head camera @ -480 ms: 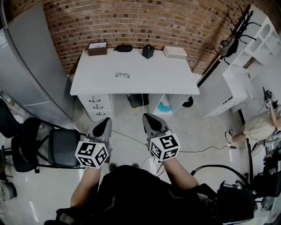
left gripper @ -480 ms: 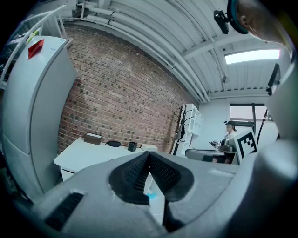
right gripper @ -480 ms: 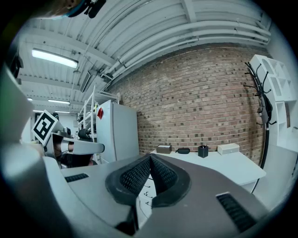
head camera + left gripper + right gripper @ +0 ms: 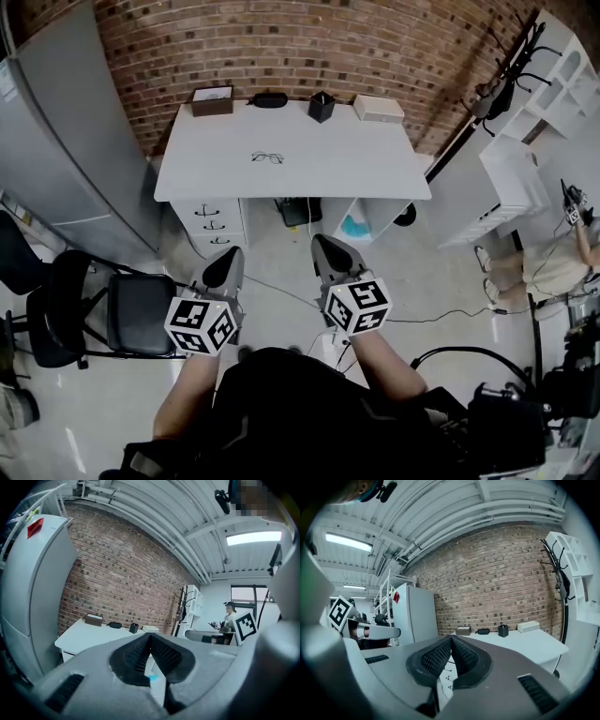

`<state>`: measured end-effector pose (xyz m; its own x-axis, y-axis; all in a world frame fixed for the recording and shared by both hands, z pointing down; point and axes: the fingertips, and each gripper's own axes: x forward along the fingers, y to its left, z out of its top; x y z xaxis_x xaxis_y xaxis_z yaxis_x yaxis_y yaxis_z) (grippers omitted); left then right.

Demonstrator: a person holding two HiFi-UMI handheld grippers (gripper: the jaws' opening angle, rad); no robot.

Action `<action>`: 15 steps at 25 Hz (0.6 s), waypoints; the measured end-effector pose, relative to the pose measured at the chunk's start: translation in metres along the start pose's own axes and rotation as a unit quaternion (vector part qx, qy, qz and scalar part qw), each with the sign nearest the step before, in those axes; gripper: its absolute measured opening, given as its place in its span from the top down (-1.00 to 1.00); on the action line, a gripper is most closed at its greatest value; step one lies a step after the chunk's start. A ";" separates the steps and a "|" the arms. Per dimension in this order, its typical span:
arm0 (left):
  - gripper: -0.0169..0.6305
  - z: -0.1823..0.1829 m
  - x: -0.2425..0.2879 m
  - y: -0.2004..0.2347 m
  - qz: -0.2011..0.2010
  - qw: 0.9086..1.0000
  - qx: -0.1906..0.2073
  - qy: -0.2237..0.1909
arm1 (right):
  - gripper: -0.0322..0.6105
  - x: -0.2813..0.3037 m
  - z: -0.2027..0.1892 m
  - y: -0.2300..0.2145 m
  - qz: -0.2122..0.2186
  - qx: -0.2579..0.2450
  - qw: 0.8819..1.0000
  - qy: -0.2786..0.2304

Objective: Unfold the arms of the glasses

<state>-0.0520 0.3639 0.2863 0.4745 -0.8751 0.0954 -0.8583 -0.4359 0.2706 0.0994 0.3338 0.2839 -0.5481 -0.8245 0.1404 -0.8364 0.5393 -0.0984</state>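
Note:
A pair of thin dark-framed glasses lies near the middle of the white desk, far ahead of both grippers. My left gripper and my right gripper are held over the floor, well short of the desk's front edge. Both are shut with nothing between their jaws; the tips meet in the left gripper view and in the right gripper view. The desk shows low at the left of the left gripper view, and the desk sits right of centre in the right gripper view.
Along the desk's back edge stand a brown box, a black case, a black cup and a beige box. A drawer unit is under the desk. A black chair stands left, a grey cabinet behind it. A person is at right.
The whole head view has shifted slightly: the desk and both grippers sit a little further right and lower. Both grippers stay shut.

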 end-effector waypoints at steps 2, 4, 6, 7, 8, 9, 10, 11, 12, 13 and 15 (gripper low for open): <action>0.92 0.000 0.000 0.004 0.002 1.000 -0.001 0.000 | 0.88 0.003 -0.001 0.001 0.000 -0.001 1.000 0.002; 0.92 0.002 0.000 0.006 -0.001 1.000 0.005 -0.001 | 0.88 0.006 -0.003 0.003 -0.001 -0.009 1.000 0.006; 0.92 0.003 0.000 0.010 -0.005 1.000 0.006 -0.003 | 0.87 0.010 -0.005 0.005 -0.003 -0.015 1.000 0.009; 0.92 0.003 -0.001 0.012 -0.007 1.000 0.005 -0.004 | 0.87 0.013 -0.005 0.007 -0.003 -0.017 1.000 0.009; 0.92 0.003 -0.001 0.015 -0.009 1.000 0.003 -0.005 | 0.87 0.015 -0.006 0.009 -0.003 -0.018 1.000 0.010; 0.92 0.002 -0.002 0.018 -0.011 1.000 0.002 -0.005 | 0.87 0.017 -0.007 0.011 -0.004 -0.020 1.000 0.010; 0.92 0.002 -0.003 0.020 -0.012 1.000 0.000 -0.004 | 0.87 0.019 -0.006 0.013 -0.003 -0.021 1.000 0.011; 0.92 0.002 -0.003 0.024 -0.012 1.000 -0.001 -0.004 | 0.87 0.021 -0.006 0.016 -0.003 -0.023 1.000 0.012; 0.92 0.002 -0.003 0.027 -0.012 1.000 -0.003 -0.003 | 0.87 0.023 -0.005 0.018 -0.002 -0.025 1.000 0.013; 0.92 0.002 -0.004 0.031 -0.011 1.000 -0.005 -0.003 | 0.87 0.026 -0.004 0.021 -0.002 -0.026 1.000 0.013; 0.92 0.003 -0.004 0.040 -0.011 1.000 -0.008 -0.001 | 0.87 0.032 -0.002 0.025 -0.007 -0.031 0.999 0.014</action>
<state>-0.0884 0.3490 0.2934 0.4931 -0.8655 0.0878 -0.8442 -0.4516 0.2887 0.0615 0.3213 0.2877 -0.5352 -0.8276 0.1694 -0.8424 0.5376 -0.0351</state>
